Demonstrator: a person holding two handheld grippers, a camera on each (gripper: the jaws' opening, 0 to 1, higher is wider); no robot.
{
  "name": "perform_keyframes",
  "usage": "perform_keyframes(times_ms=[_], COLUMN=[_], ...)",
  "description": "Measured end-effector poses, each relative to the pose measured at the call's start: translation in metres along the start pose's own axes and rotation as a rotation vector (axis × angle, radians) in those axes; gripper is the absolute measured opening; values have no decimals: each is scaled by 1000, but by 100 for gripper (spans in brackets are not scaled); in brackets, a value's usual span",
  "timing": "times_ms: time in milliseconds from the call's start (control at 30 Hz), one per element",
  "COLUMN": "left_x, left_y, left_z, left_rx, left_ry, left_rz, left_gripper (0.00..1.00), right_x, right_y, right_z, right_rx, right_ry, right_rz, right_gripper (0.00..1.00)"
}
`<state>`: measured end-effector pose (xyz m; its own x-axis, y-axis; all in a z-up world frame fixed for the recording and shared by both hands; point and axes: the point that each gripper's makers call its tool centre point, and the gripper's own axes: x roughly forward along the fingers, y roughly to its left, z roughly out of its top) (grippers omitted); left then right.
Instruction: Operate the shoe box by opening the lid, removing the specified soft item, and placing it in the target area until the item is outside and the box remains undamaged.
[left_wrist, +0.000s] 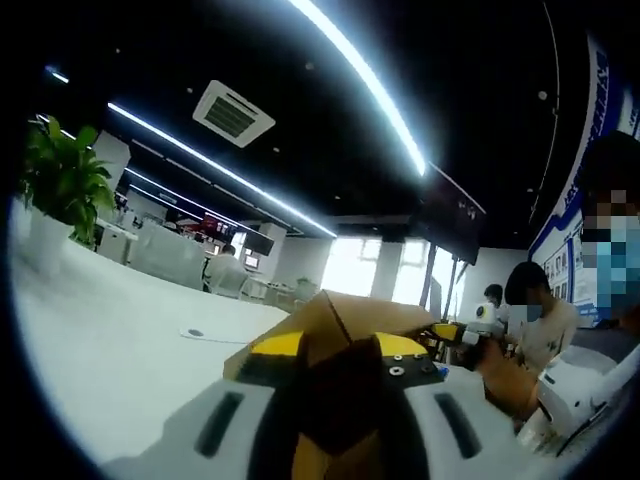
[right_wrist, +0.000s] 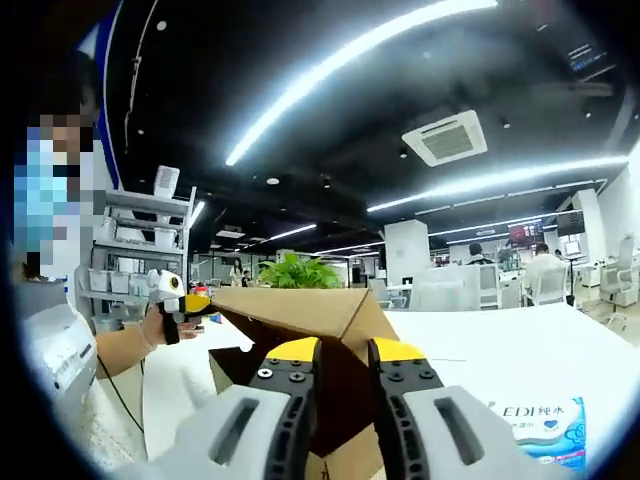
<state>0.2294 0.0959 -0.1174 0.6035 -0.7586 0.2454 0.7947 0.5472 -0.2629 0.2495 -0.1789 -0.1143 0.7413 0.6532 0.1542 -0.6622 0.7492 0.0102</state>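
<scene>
In the left gripper view the left hand-held gripper (left_wrist: 345, 350) has its yellow-tipped jaws closed on a brown cardboard flap of the shoe box (left_wrist: 350, 320), the flap rising between the jaws and peaking just above them; the box stands on the white bench (left_wrist: 120, 340), which stretches away to the left toward a potted plant (left_wrist: 62, 180) at its far corner; to the right of the flap the other hand-held gripper comes into view, held in a person's hand (left_wrist: 500, 375). In the right gripper view the right hand-held gripper (right_wrist: 342, 352) is clamped on a cardboard edge of the same shoe box (right_wrist: 300, 310), the jaws close together with the brown panel between them; the lid panel runs leftward from the jaws, and at its far left end the left hand-held gripper, held in a hand (right_wrist: 160, 325), meets it; a blue-printed packet (right_wrist: 545, 420) lies on the bench (right_wrist: 500, 350) to the right of the jaws; the box's contents cannot be seen in either view.
</scene>
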Motion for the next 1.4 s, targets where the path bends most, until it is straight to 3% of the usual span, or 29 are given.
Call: perform_keyframes(times_ms=[567,733,967,1100,1400], left_x=[-19,-24,-28,-28,-29], left_y=[-3,-4,-3,-3,-2], left_z=[-24,-32,-38,-45,-53], left_rx=[-46,-63,-84,-83,-98], left_ry=[-26,-23,-35,-20,-3], left_rz=[13,12,11,18,22], left_gripper=[23,22,22,22,22], right_x=[-20,-26,-30,-33,-35], right_y=[17,20,23,25,25], right_z=[-29,-41,-49,-53,-61], right_rx=[-83,-46,-62,18,31], right_ry=[24,42,68,81,93], right_rz=[1,19,39,81,66], right_gripper=[18,18,19,24,24])
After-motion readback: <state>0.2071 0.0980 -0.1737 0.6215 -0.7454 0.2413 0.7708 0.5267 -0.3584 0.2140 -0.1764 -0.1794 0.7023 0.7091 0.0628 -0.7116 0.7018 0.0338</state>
